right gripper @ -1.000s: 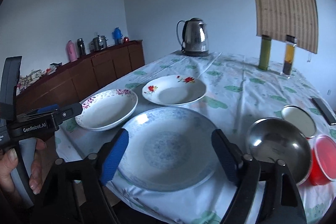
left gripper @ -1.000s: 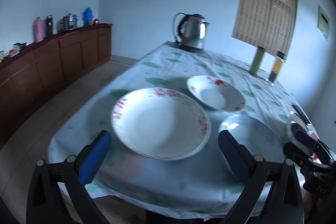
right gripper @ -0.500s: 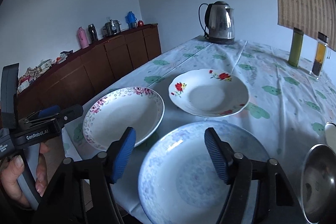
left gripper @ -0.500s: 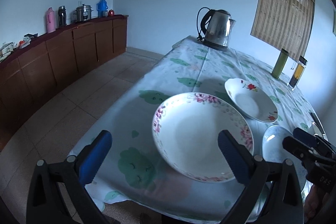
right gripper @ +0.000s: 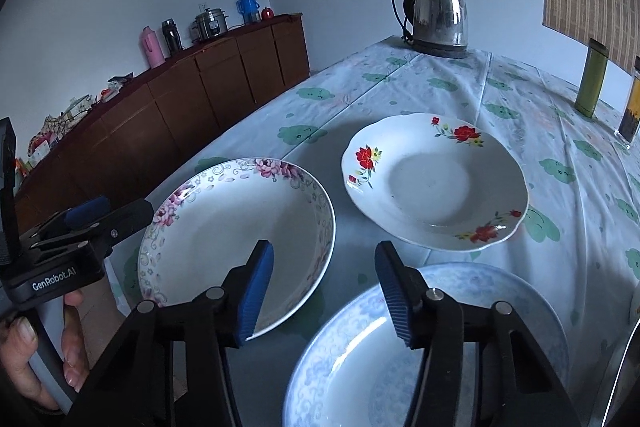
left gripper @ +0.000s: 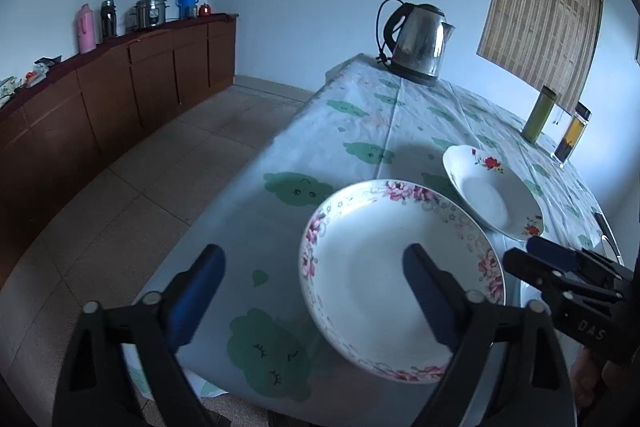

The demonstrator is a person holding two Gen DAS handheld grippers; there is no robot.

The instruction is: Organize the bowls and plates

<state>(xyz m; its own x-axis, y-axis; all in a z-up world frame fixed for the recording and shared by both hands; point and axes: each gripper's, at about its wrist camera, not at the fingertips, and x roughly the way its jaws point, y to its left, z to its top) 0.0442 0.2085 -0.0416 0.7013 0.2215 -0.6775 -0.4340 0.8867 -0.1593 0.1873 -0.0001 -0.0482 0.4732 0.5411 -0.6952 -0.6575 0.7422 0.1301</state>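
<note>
Facing the blue plate (right gripper: 440, 359), only the right wrist view shows it whole.

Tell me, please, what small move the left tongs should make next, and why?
Probably ease the left tongs forward and down so that the fingers straddle the near-left rim of the pink-flowered plate. Their jaws have just been closing a little, yet nothing is between the pads; the right finger hangs over the plate and the left one over bare tablecloth.
</note>
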